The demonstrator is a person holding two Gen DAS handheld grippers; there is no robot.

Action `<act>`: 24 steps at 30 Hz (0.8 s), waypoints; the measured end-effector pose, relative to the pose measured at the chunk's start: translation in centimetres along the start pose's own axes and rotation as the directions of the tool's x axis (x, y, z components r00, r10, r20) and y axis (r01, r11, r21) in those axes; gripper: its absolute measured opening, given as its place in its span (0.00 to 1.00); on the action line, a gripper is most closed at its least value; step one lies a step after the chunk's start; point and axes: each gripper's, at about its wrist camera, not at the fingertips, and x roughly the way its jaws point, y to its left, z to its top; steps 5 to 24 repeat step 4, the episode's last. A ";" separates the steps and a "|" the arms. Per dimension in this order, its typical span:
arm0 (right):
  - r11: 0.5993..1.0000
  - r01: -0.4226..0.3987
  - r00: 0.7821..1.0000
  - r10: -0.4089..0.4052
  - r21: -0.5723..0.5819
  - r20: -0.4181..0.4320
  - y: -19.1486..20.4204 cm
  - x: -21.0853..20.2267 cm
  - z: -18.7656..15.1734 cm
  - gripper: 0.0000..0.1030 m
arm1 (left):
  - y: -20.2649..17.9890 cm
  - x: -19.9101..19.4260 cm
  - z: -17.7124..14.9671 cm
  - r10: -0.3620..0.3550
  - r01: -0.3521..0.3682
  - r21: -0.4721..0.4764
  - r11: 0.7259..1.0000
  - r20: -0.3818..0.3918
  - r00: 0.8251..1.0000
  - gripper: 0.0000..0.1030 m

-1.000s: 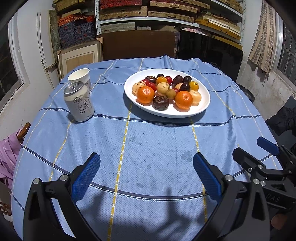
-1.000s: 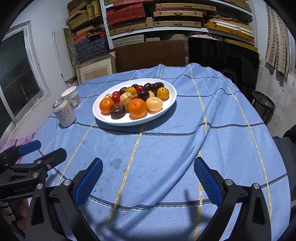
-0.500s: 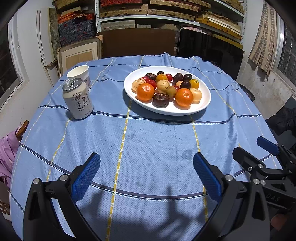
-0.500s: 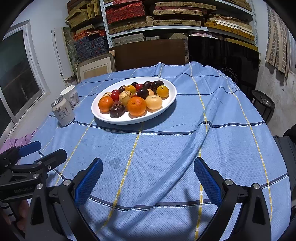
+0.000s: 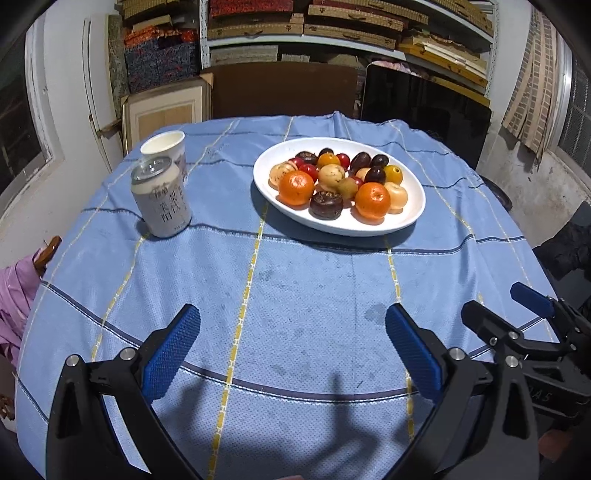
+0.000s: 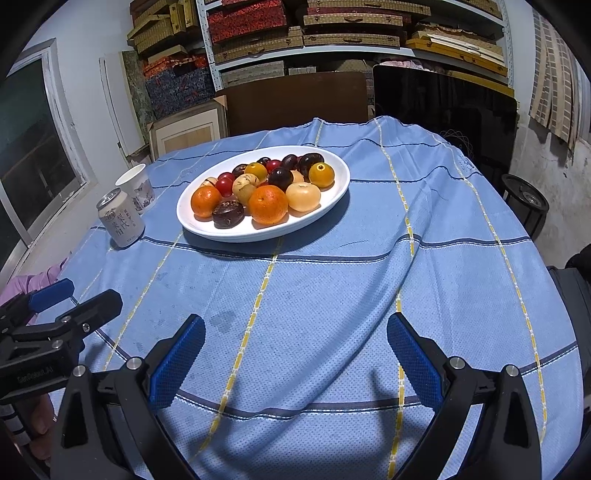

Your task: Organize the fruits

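Up ahead, the white plate (image 5: pixel 413 218) of fruits (image 5: pixel 334 181) sits on the blue tablecloth (image 5: pixel 314 295), and the small dark ones at the back hide behind the oranges (image 6: pixel 268 204). Both the left gripper (image 5: pixel 291 345) and right gripper (image 6: pixel 295 349) are spread wide, holding nothing, well short of the plate. A drink can (image 5: pixel 161 198) partly covers the paper cup (image 5: pixel 164 147).

Storeroom, shelves (image 5: pixel 332 29) of stacked boxes, cloth-covered table (image 6: pixel 332 295), leaning frames (image 5: pixel 166 114)
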 end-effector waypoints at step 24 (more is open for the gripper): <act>1.000 0.001 1.000 -0.001 0.001 -0.007 -0.1 0.3 0.0 0.97 | 0.3 0.5 0.0 0.017 -0.017 -0.019 1.000 -0.007 1.000 0.96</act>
